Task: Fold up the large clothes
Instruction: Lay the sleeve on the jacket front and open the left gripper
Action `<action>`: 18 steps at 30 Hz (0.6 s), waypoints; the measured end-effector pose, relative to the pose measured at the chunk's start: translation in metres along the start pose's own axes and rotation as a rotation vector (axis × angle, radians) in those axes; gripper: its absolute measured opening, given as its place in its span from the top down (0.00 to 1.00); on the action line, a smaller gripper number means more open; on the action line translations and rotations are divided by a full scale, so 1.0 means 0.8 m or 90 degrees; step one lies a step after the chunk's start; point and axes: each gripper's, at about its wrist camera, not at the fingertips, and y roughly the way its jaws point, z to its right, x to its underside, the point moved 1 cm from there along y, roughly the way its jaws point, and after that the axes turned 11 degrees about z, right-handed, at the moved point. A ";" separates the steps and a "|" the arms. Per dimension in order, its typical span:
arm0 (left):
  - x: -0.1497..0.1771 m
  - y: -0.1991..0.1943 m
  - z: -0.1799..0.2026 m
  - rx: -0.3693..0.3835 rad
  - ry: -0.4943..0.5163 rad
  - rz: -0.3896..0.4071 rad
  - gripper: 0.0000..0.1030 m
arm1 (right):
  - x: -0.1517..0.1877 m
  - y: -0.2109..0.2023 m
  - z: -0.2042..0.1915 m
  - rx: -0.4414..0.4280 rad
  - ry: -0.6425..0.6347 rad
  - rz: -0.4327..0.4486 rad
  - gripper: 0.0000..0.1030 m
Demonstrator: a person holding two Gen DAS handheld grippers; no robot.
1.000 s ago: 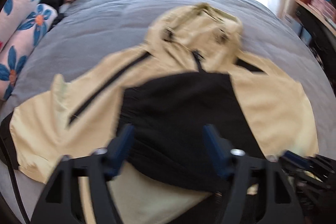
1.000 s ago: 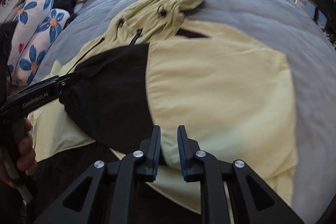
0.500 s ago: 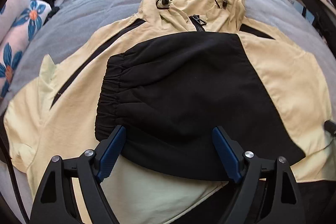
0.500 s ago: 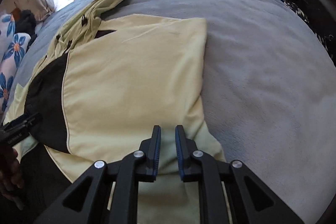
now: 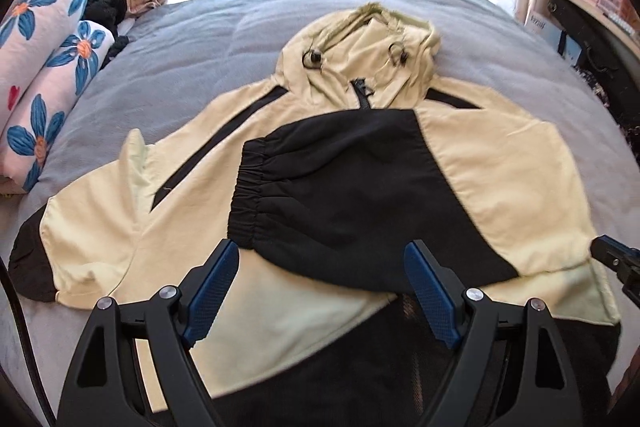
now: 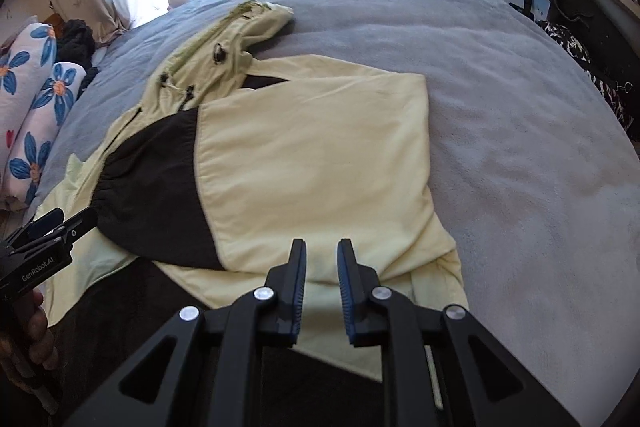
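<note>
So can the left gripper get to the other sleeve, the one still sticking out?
Probably yes. The left gripper is open and empty, and the spread sleeve lies flat on the bed to its left with nothing on top.

Cream-and-black hooded jacket (image 5: pixel 500 163) flat on bed, right sleeve folded across chest.

Home bedroom: bed (image 5: pixel 192 39), floral pillows (image 5: pixel 44 75).
</note>
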 end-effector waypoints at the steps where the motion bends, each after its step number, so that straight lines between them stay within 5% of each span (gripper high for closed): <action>1: 0.001 -0.010 0.000 0.003 -0.002 0.006 0.19 | 0.001 -0.008 -0.003 -0.005 0.003 0.003 0.85; 8: 0.019 -0.089 -0.005 0.011 -0.026 0.038 0.19 | 0.021 -0.063 -0.030 -0.022 -0.005 0.024 0.84; 13: 0.046 -0.136 -0.014 0.010 -0.040 0.047 0.19 | 0.049 -0.100 -0.047 -0.029 -0.002 0.042 0.71; 18: 0.079 -0.170 -0.018 -0.010 -0.027 0.044 0.19 | 0.078 -0.119 -0.059 -0.044 0.002 0.038 0.71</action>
